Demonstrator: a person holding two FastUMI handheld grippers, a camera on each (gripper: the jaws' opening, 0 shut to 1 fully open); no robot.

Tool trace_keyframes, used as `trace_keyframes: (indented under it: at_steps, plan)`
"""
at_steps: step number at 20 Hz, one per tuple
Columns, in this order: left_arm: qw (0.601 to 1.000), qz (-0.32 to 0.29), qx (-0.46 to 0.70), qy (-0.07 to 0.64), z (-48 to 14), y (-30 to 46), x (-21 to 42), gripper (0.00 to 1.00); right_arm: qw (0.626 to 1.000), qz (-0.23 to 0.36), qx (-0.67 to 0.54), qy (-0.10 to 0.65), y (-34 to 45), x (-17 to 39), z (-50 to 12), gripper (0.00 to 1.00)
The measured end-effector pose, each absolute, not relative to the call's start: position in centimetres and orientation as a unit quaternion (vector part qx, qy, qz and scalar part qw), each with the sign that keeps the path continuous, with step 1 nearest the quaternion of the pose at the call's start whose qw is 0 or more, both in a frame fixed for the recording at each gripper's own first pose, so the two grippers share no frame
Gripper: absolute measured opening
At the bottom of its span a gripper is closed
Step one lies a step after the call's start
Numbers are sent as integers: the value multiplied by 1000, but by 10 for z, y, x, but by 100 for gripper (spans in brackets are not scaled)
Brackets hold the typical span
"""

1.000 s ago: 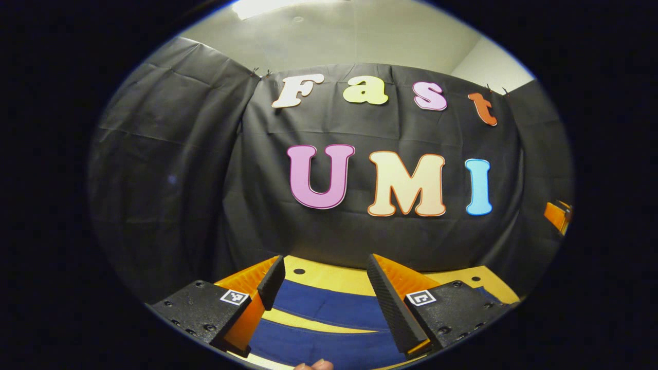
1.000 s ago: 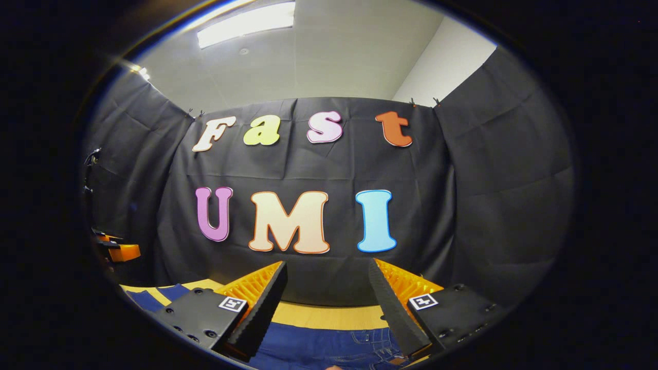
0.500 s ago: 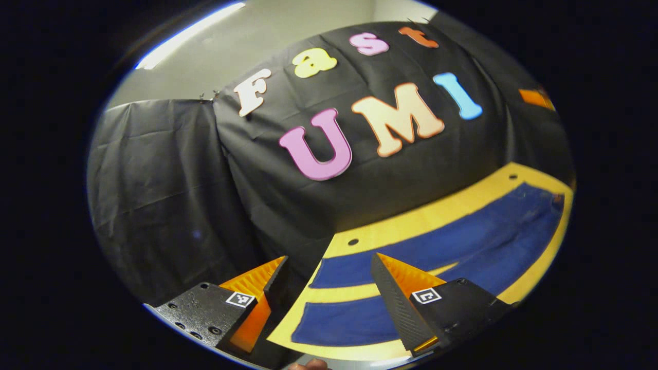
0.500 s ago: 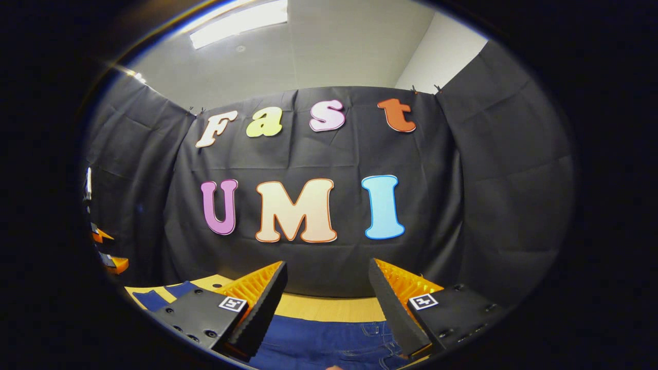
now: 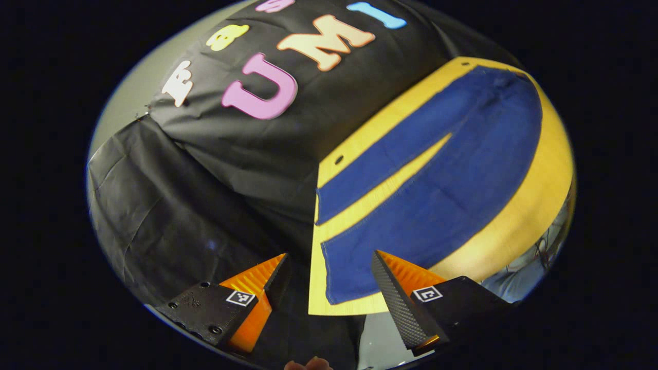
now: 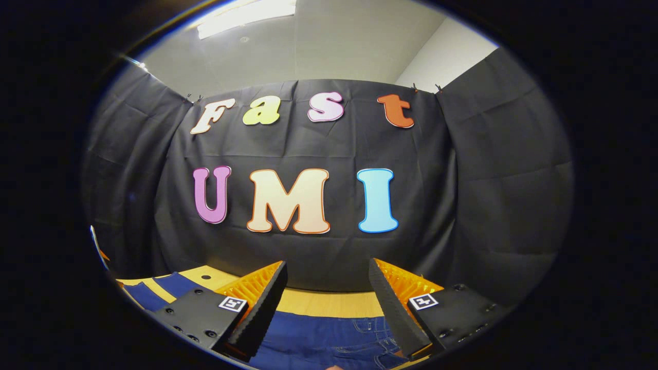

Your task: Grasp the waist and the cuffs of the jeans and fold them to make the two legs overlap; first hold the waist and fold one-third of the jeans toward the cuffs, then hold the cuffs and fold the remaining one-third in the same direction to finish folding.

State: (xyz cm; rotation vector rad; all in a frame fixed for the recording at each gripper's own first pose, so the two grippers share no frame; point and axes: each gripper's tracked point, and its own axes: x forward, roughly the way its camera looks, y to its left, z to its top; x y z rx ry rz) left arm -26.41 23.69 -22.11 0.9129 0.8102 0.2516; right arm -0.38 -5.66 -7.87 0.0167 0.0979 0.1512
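On the yellow table point(image 5: 534, 205) the jeans point(image 5: 442, 180) are lying flat, legs apart (cuffs nearest), while the left gripper point(image 5: 329, 277) is hanging wide open, gripping nothing; the right gripper point(image 6: 326, 288) is hovering wide open over the waist point(image 6: 329, 339)

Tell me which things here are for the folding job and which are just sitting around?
For the job:
- jeans, spread flat with the legs apart
- left gripper, open, near a cuff
- right gripper, open, above the waist end

Just there:
- yellow table under the jeans
- black cloth wall
- ceiling light
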Motion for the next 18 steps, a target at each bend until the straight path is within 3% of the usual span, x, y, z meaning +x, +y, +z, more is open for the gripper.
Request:
trace_keyframes:
  at_steps: [6, 18]
  plan:
    - [725, 73, 505, 463, -285, 258, -297, 95, 996, 66, -1, 61, -58, -3, -85, 98]
    - [647, -47, 590, 480, -326, 249, -278, 95, 997, 31, 2, 65, -75, 6, -90, 98]
